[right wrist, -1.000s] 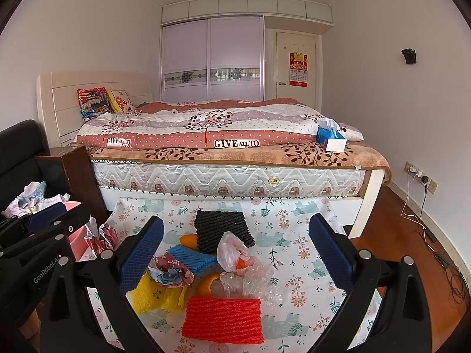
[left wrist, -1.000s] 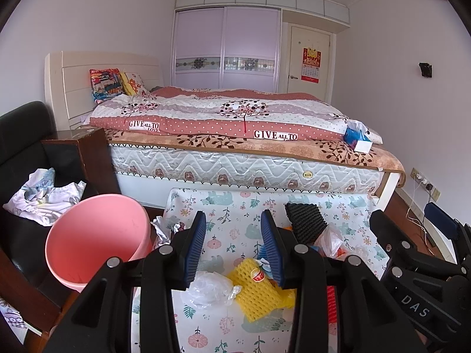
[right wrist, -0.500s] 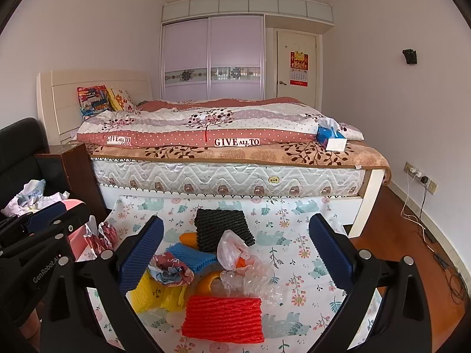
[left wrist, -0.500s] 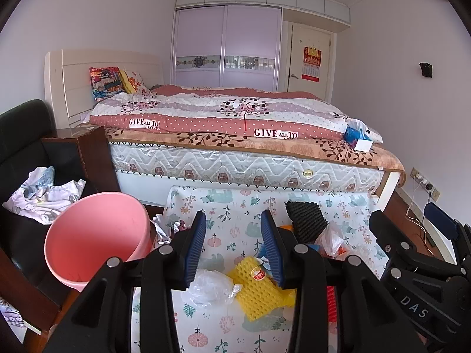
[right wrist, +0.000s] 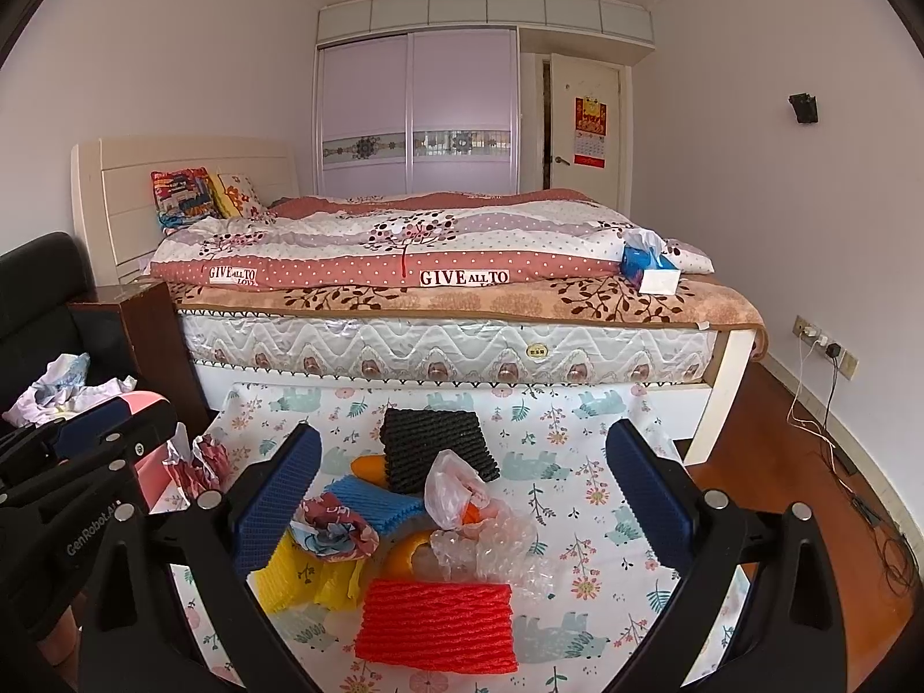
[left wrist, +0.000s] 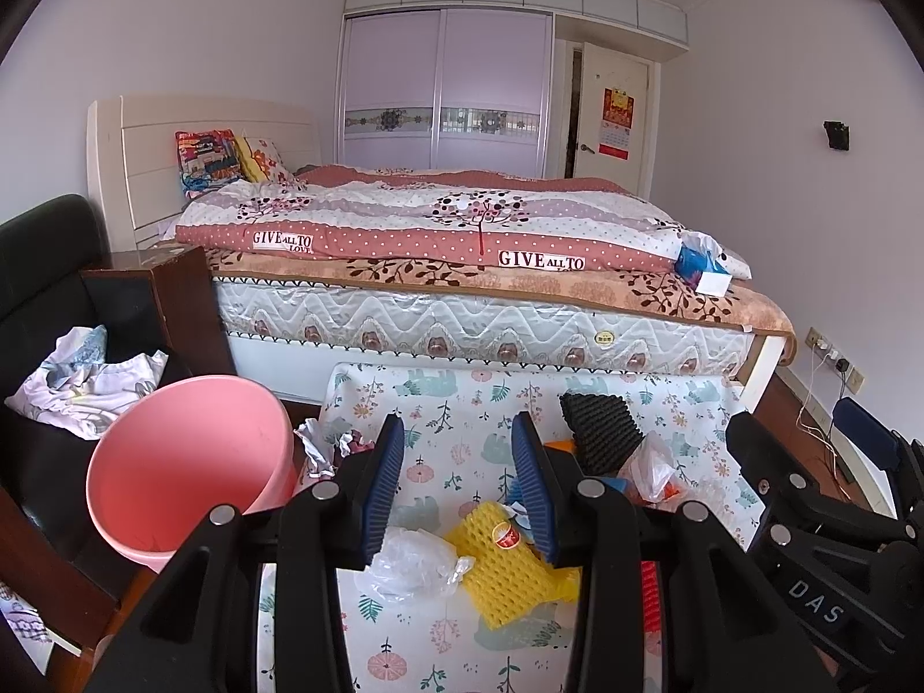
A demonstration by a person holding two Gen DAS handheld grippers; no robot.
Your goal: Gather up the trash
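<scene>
Left hand-held gripper (left wrist: 456, 482) parted, empty | right hand-held gripper (right wrist: 465, 499) wide, empty | one pink bucket (left wrist: 185, 462) | one red foam net (right wrist: 436, 618)

Pink bin (right wrist: 151, 404) mostly hidden

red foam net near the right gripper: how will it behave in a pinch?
The red foam net looks like ribbed mesh foam, so probably very light and squashy; the jaws would likely compress it. It lies flat on the floral cloth, so it shouldn't roll. Its ridged surface probably grips well.
</scene>
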